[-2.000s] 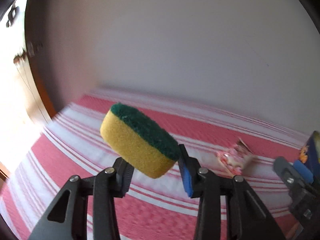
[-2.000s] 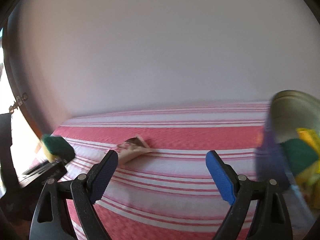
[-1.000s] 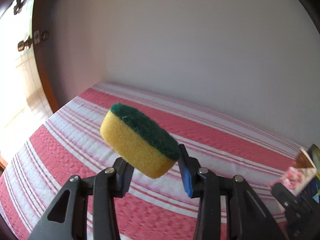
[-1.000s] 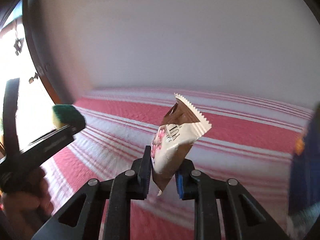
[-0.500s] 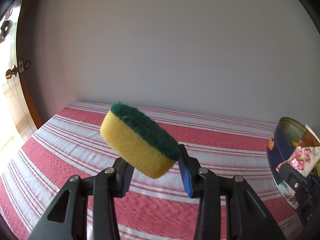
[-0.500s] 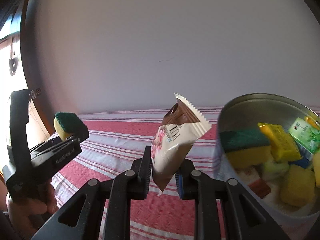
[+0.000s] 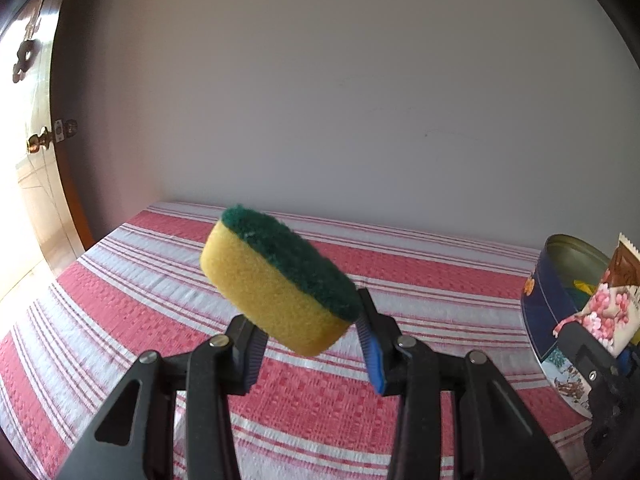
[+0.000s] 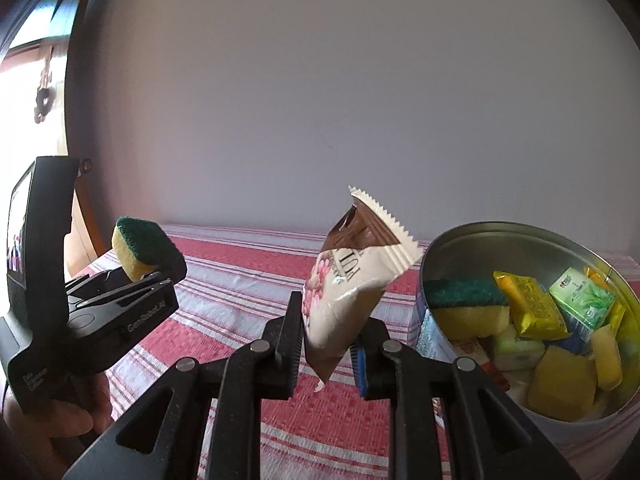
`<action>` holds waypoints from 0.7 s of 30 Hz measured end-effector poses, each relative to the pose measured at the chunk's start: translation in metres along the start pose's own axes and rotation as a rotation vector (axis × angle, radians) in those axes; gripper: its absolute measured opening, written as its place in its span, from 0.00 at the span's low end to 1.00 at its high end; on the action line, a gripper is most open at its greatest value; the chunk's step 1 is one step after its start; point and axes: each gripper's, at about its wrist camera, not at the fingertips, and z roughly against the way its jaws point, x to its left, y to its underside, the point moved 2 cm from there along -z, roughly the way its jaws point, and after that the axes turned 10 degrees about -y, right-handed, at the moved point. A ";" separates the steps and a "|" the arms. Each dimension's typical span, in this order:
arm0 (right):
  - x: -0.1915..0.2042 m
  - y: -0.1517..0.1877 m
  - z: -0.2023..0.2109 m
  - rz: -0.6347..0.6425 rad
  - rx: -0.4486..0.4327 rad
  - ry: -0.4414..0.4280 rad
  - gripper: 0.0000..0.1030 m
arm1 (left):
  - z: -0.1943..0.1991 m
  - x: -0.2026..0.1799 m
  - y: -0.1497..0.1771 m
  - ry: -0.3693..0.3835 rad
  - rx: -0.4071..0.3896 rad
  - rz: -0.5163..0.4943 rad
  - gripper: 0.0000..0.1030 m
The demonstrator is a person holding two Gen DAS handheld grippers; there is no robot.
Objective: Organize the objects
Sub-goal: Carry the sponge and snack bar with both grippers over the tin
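Swinging toward the tin (image 8: pixel 520 236), the right gripper (image 8: pixel 326 346) has its jaws clamped on the snack packet (image 8: pixel 352 280), lifted off the striped bed (image 8: pixel 240 292) a second ago. Left gripper (image 7: pixel 310 346) jaws still pinch the sponge (image 7: pixel 276 280). Judgement: both drops pending.

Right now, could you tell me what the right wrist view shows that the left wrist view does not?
Only the right wrist view looks into the tin: a green-topped sponge, yellow packet and green packet lie inside, and the person's hand shows. Only the left wrist view shows the tin's blue outer wall and a brass door knob. Both show the left claw shut on the held sponge, the right claw shut on the snack packet, and the striped cloth.
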 end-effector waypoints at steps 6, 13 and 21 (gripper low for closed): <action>-0.001 0.001 0.006 0.015 -0.006 -0.006 0.23 | 0.013 -0.001 0.004 -0.009 -0.017 0.005 0.39; 0.001 0.005 0.013 0.044 -0.018 -0.015 0.23 | 0.026 0.000 0.009 -0.016 -0.041 0.023 0.39; -0.001 0.010 0.034 0.068 -0.030 -0.022 0.23 | 0.031 0.008 0.013 -0.019 -0.048 0.038 0.39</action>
